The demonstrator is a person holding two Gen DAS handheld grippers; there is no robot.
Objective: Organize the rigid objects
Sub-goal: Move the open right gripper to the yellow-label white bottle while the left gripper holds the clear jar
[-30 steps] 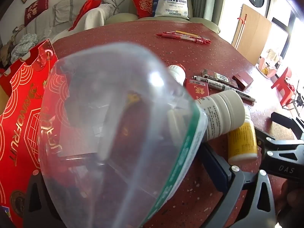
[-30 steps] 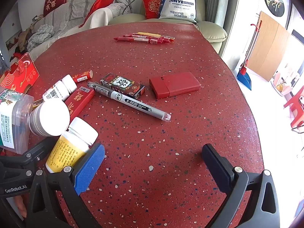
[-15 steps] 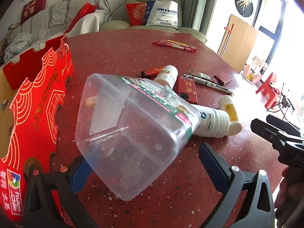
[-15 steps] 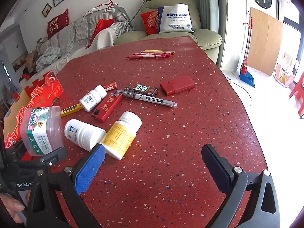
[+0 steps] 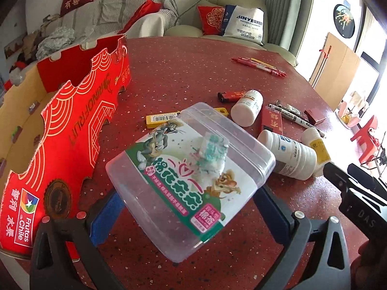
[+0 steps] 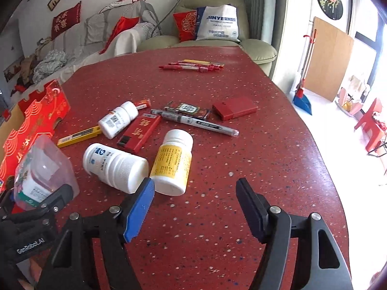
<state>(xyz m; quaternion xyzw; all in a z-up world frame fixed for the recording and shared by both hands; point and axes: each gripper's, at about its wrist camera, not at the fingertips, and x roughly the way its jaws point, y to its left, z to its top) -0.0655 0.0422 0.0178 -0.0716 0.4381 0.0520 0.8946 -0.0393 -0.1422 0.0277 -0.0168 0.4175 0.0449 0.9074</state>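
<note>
Clutter all over this red speckled table, so here's the rundown. Left gripper is pinching a clear plastic tub with a green cartoon label, one pad on each side, and the tub is tilted and held up off the tabletop, just to the right of a red fruit box that sits open at the table's left edge. Right gripper has nothing in it: its jaws have just been closing in but are still spread apart, with only bare table between them. Its blue pad sits right by a white bottle lying on its side, and next to that is a yellow-label bottle, also lying down, the two about touching near their ends. Further back there's a smaller white bottle, lying on its side too, with a yellow blade case beside it on the left and a red lighter box on its right. Behind those are a silver marker, a dark patterned packet and a red flat case. Way at the far end of the table is a little bunch of red pens, well apart from everything else. A sofa with cushions is behind the table.
</note>
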